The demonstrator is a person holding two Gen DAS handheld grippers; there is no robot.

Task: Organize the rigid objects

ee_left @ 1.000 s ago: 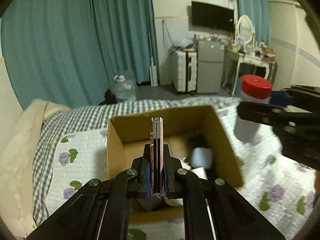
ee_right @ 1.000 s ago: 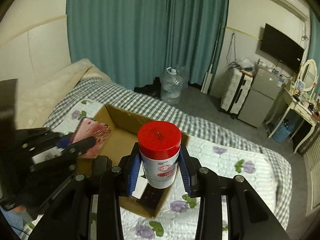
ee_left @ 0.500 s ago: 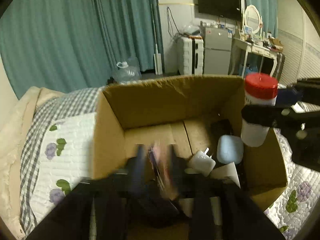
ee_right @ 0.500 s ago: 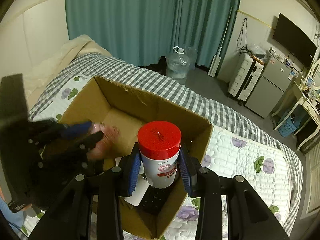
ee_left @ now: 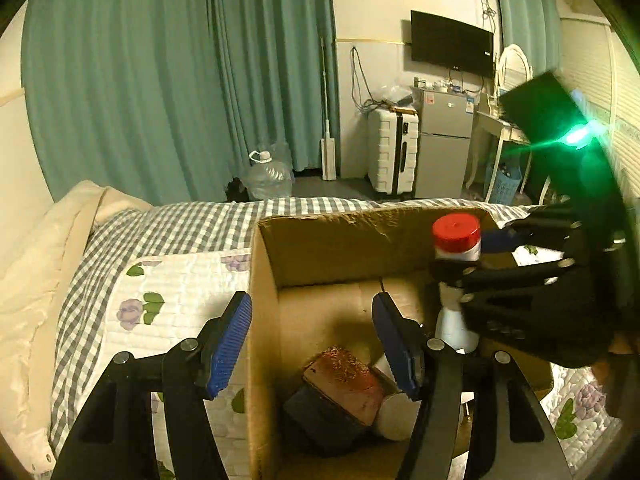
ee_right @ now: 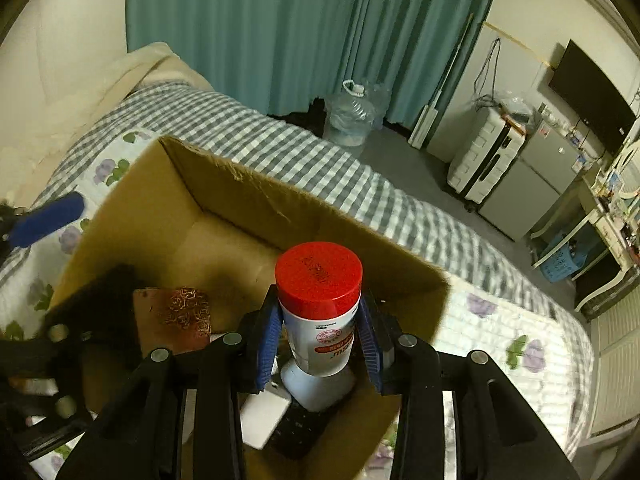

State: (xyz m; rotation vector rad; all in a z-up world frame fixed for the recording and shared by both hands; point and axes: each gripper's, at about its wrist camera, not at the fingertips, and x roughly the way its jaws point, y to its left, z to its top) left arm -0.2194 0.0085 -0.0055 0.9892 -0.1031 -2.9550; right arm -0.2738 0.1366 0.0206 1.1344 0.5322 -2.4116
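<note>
Released since a second ago, the pink phone [ee_left: 346,380] now lies inside the cardboard box [ee_left: 336,240], and the left gripper [ee_left: 312,340] stands spread wide and empty, straddling the box's left wall. Over the box's right side, the right gripper [ee_right: 318,338] clamps the red-capped white bottle [ee_right: 320,304] upright, above a white case [ee_right: 316,386] on the box floor.

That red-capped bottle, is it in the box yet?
Not yet: the red-capped bottle is upright, clamped in the right gripper above the cardboard box.

Matt corrugated cardboard box [ee_right: 256,200], glossy plastic bottle [ee_right: 320,320], quilted cloth bedspread [ee_left: 180,284].
</note>
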